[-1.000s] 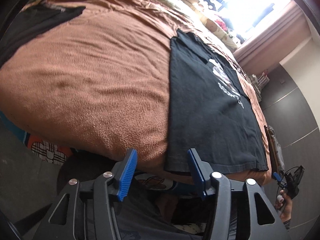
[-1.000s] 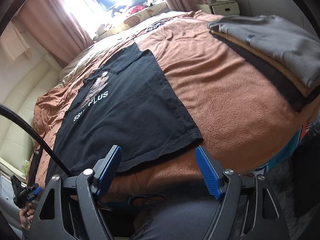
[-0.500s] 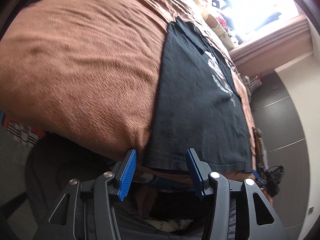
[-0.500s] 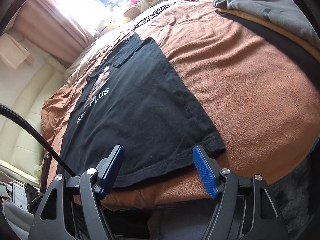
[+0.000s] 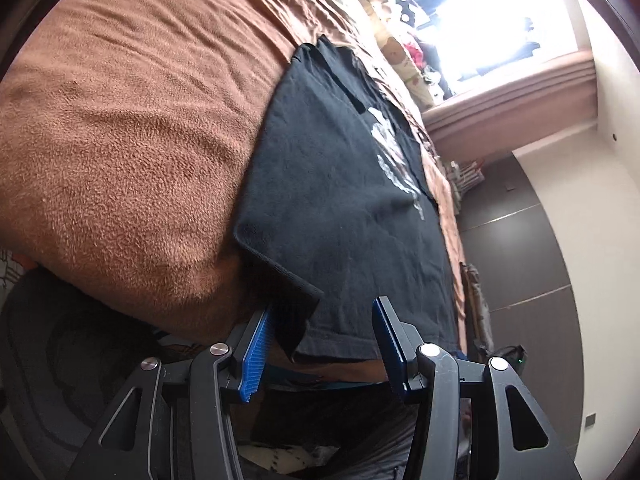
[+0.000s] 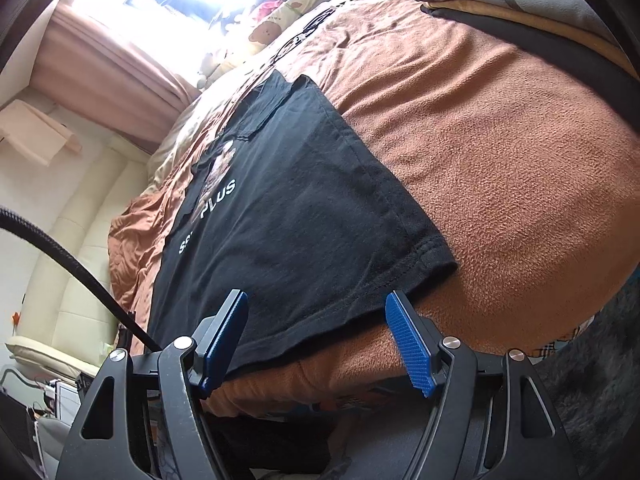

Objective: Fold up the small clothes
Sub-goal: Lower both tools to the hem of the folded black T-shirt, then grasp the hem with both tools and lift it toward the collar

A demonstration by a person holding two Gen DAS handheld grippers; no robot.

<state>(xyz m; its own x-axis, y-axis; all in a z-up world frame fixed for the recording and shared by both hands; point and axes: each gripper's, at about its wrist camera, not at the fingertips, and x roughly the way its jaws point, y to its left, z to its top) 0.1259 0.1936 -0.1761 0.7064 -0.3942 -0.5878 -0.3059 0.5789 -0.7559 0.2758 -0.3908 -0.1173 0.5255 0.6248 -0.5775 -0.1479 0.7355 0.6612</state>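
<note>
On the brown blanket (image 6: 500, 152), black T-shirt (image 6: 288, 208) lies flat, sides folded in.

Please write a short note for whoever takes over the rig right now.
Left claw: open at the tee's bottom hem, its near left corner between the pads, curled up, not gripped.
Right claw: open at the hem near the right corner, holding nothing.
Tee lies print up on the blanket, long sides seemingly folded in. A stack of clothes sits far right.
Done: tee laid out and narrowed.
Left: probably grip both hem corners and fold toward the collar.
</note>
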